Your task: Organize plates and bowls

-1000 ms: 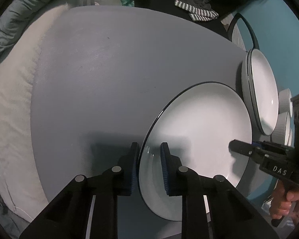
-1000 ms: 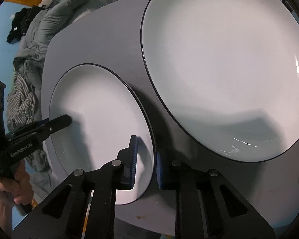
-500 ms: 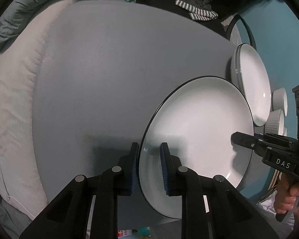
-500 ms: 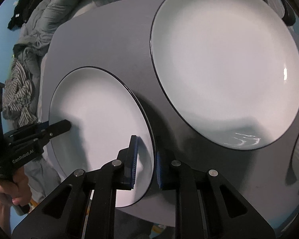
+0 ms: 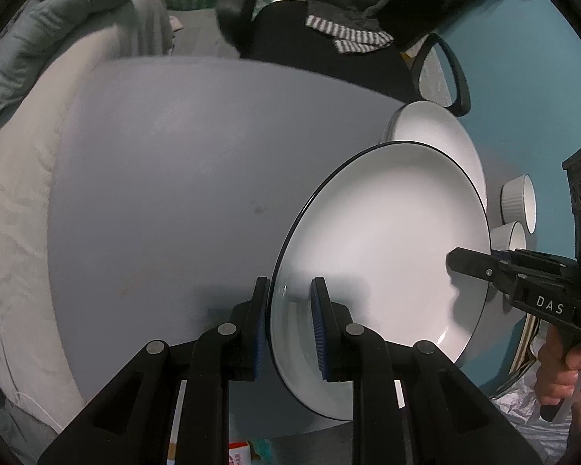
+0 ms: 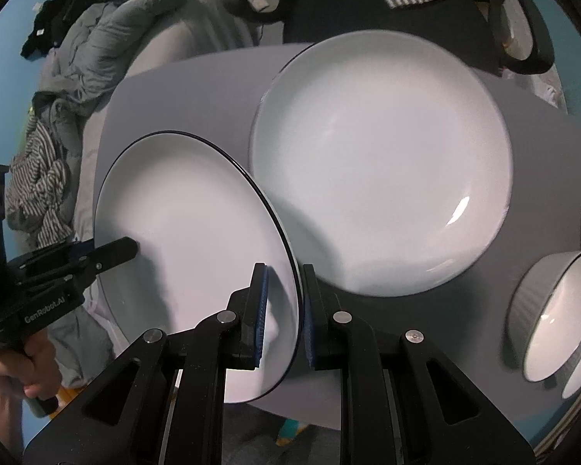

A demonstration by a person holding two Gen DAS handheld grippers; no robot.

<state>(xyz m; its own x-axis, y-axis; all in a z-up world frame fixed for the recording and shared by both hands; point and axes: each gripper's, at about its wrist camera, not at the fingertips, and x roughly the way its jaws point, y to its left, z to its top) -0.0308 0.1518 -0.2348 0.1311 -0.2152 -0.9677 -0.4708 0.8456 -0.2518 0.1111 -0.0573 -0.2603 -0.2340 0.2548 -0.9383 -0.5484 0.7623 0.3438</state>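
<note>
A white plate with a black rim [image 5: 383, 240] is held by both grippers above the grey table [image 5: 166, 178]. My left gripper [image 5: 288, 323] is shut on its near left edge. My right gripper [image 6: 283, 316] is shut on the opposite edge of the same plate [image 6: 189, 224] and shows in the left wrist view [image 5: 472, 265]. A second white plate [image 6: 379, 162] lies on the table just beyond the held one; in the left wrist view [image 5: 437, 128] it looks like a stack. White ribbed bowls [image 6: 557, 310] stand at the right.
Two small ribbed bowls [image 5: 519, 201] sit near the table's right edge. A black chair with striped cloth [image 5: 352, 35] stands behind the table. Grey bedding [image 5: 23, 124] lies along the left side. A teal wall [image 5: 530, 77] is at the right.
The held plate has been lifted off the table and carried toward the second plate, with both grippers still clamped on it. More bowls have come into the right wrist view.
</note>
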